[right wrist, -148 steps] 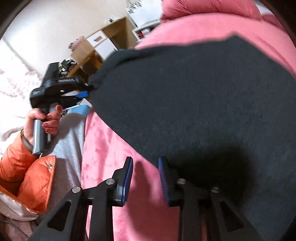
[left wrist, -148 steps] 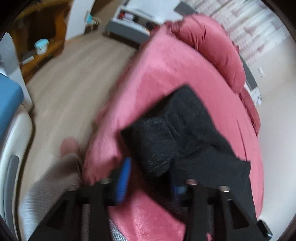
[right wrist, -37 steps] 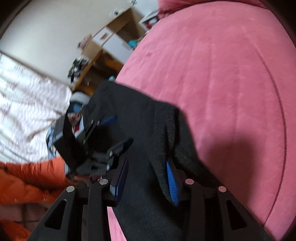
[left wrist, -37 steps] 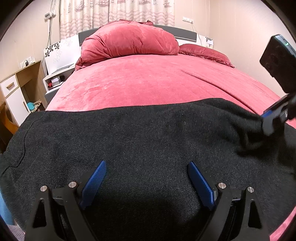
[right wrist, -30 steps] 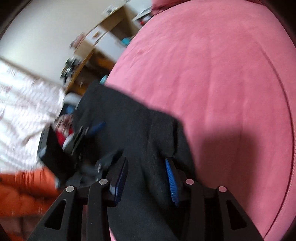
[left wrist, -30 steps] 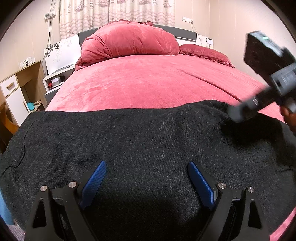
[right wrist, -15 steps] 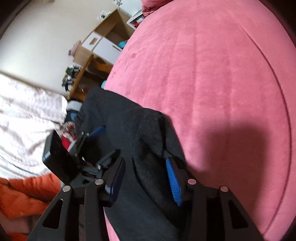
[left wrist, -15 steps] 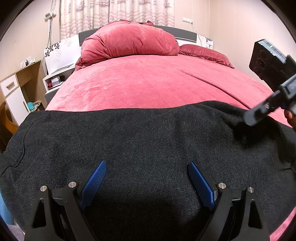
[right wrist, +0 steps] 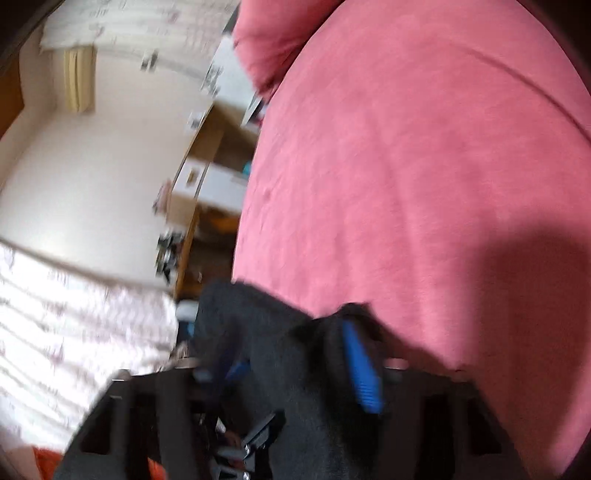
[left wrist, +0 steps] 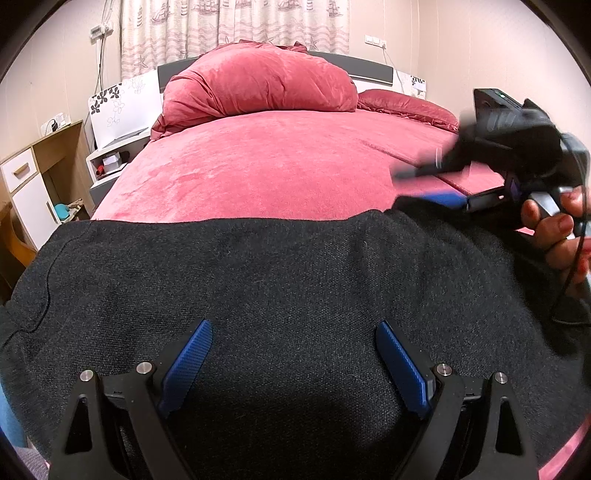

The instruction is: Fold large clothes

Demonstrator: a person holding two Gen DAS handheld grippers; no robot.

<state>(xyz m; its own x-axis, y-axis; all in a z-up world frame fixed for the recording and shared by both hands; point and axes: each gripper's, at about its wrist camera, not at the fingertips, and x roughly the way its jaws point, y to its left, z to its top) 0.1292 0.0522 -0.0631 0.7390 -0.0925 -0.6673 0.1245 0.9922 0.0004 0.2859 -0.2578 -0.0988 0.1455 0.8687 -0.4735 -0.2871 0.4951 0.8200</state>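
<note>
A large black knit garment [left wrist: 288, 280] lies spread across the near end of a bed with a red cover [left wrist: 280, 162]. My left gripper [left wrist: 293, 354] is open and rests over the garment's middle. My right gripper [left wrist: 436, 184] is at the garment's far right corner, held by a hand with red nails [left wrist: 557, 229]. In the blurred right wrist view the right gripper [right wrist: 291, 350] is open, with black cloth [right wrist: 295, 354] bunched between its blue pads.
A rumpled red duvet [left wrist: 258, 85] and a pillow [left wrist: 406, 107] lie at the bed's head. A white nightstand [left wrist: 110, 158] and a wooden cabinet [left wrist: 33, 184] stand left of the bed. Curtains [left wrist: 236, 26] hang behind.
The right gripper has swung up and to the right, lifting its end of the garment. The left gripper has stayed still and open.
</note>
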